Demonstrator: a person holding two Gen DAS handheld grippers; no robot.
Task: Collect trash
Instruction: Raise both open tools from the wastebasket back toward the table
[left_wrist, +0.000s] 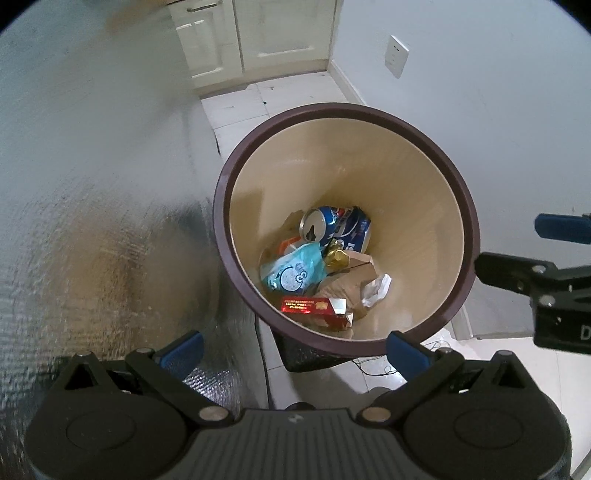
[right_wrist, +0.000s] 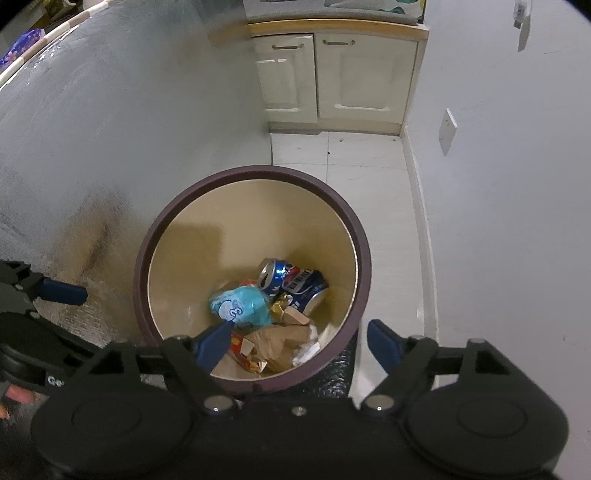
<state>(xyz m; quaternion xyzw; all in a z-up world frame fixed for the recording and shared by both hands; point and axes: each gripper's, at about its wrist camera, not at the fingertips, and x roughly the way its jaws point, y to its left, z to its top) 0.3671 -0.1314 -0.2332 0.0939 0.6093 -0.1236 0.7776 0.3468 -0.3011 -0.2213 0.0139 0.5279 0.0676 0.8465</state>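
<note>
While both grippers hang above the brown-rimmed bin (right_wrist: 364, 258), the right gripper (right_wrist: 299, 343), jaws spread wide and empty, sits nearer its trash, which lies below and ahead of the equally open, empty left gripper (left_wrist: 293, 349).

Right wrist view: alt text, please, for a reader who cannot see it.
A round bin holds a crushed blue can, a turquoise wrapper, brown paper and white tissue. The right gripper hangs above it, jaws open and empty.
</note>
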